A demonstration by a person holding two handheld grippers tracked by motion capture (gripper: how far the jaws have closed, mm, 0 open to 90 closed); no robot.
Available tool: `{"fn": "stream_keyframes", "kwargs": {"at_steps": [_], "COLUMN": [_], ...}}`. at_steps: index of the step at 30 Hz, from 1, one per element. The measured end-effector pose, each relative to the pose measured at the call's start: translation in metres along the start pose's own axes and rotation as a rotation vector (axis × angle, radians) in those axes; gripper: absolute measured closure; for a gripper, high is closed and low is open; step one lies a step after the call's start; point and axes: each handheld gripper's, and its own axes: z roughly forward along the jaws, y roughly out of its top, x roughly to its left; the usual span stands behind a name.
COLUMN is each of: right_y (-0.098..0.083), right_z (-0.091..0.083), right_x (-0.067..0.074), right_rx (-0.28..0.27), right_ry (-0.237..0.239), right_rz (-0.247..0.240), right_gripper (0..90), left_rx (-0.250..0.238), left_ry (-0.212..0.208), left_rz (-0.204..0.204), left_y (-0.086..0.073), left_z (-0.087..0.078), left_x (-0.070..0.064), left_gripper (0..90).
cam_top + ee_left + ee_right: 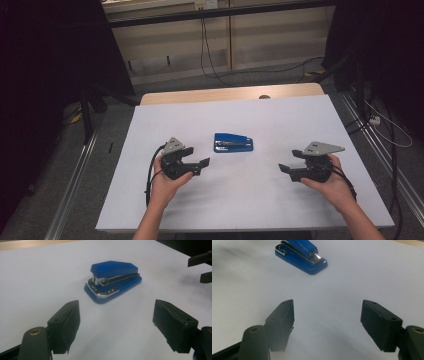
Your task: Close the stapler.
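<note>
A: Where is the stapler?

B: The blue stapler (233, 142) lies flat on the white bench (280, 200), about midway across it, closed, with its chrome magazine showing along the side. In the left gripper view the stapler (113, 280) sits ahead of the black pads, well clear of them. In the right gripper view the stapler (301, 255) lies farther off, at the upper left.

A: And the tools?

B: The left tool (197, 159) is just left of the stapler and slightly nearer the person, pointing toward it; its jaws are spread with nothing between them. The right tool (290, 161) is right of the stapler and farther from it than the left tool, also pointing inward, jaws spread and empty. Each tool is held in one hand and is apart from the stapler. From the left gripper view the right tool's two black jaw tips (201, 267) show beyond the stapler, at the far right.

A: What about the surface around the stapler?

B: The sheet under the stapler is plain, matte white. Behind the stapler a strip of bare wood (230, 94) runs along the bench's far edge.

A: And the room?

B: Dim. Beyond the stapler and the bench is a grey floor, a pale panelled wall (270, 35) with black cables (205, 47) hanging down it, and dark curtains on both sides. Metal rails (75, 175) flank the bench.
</note>
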Motion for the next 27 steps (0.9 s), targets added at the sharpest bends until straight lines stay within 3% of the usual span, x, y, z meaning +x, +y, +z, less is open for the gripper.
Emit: {"fn": "stream_keyframes", "kwargs": {"at_steps": [13, 27], "right_y": [-0.014, -0.024], "right_z": [-0.018, -0.031], "right_x": [0.005, 0.007], "right_rx": [0.009, 0.002], "right_ry": [-0.001, -0.008], "right_rz": [-0.005, 0.005], "right_gripper": [22.7, 20.6], "left_rx": [-0.010, -0.019], "left_ry": [0.016, 0.048], "left_rz": [0.005, -0.005], "left_y": [-0.011, -0.027], "left_z": [-0.023, -0.049], "left_x": [0.005, 0.016], "left_gripper": [12.4, 11.0]}}
